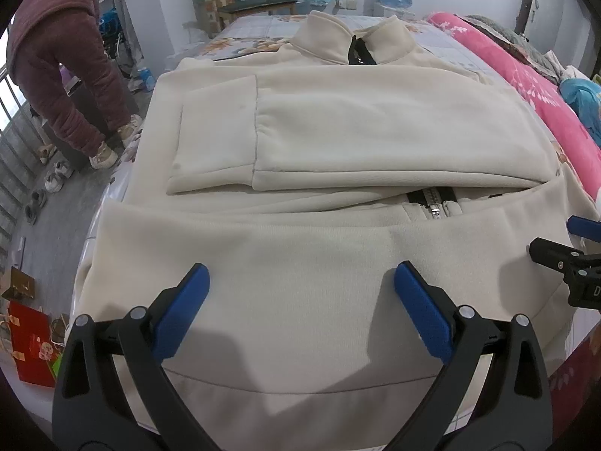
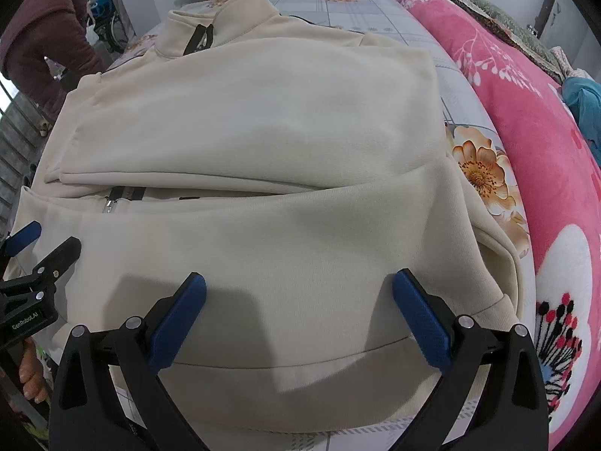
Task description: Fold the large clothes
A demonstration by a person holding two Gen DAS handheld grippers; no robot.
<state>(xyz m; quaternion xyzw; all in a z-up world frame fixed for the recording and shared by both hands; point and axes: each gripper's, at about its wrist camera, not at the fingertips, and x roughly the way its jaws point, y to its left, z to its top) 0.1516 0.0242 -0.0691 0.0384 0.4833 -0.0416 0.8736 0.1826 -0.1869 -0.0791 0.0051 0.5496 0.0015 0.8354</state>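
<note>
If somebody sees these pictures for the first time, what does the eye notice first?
A large cream fleece zip jacket fills the middle, lying on the floral bedsheet with its sleeves folded across the body. Both blue-padded claws, left claw and right claw, hover open above its near hem. A bright pink flowered blanket lies along the right.

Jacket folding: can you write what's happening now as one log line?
jacket: sleeves folded in, on bed | left gripper: open, above hem | right gripper: open, above hem
</note>
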